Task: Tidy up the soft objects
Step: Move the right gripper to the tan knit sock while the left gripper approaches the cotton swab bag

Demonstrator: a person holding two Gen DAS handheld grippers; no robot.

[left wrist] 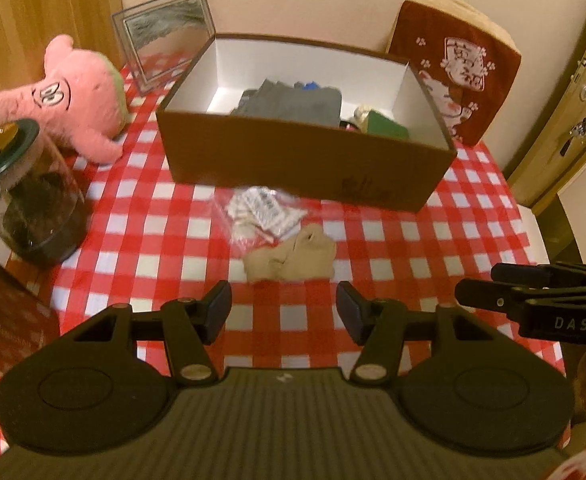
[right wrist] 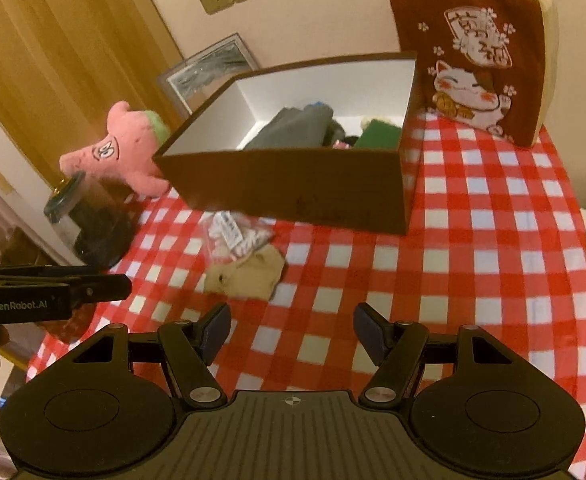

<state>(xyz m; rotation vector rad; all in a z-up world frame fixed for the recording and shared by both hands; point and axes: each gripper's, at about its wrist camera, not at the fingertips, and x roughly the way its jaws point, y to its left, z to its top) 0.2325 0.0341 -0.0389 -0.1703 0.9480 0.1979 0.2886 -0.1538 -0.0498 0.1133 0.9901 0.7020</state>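
A beige sock bundle (left wrist: 291,258) lies on the red-checked cloth, just ahead of my open, empty left gripper (left wrist: 283,312). It also shows in the right wrist view (right wrist: 245,276), ahead and left of my open, empty right gripper (right wrist: 291,330). A clear bag of small packets (left wrist: 263,210) (right wrist: 235,232) lies beside it, toward the box. The brown cardboard box (left wrist: 293,156) (right wrist: 293,184) behind holds grey and green folded cloth. A pink plush toy (left wrist: 73,96) (right wrist: 123,148) sits left of the box. A red lucky-cat cushion (left wrist: 457,68) (right wrist: 473,56) stands at the back right.
A glass jar with a dark lid (left wrist: 25,200) (right wrist: 89,224) stands at the table's left edge. A framed picture (left wrist: 165,36) (right wrist: 209,72) leans on the wall behind the box. The right gripper's side shows at the left view's right edge (left wrist: 533,300).
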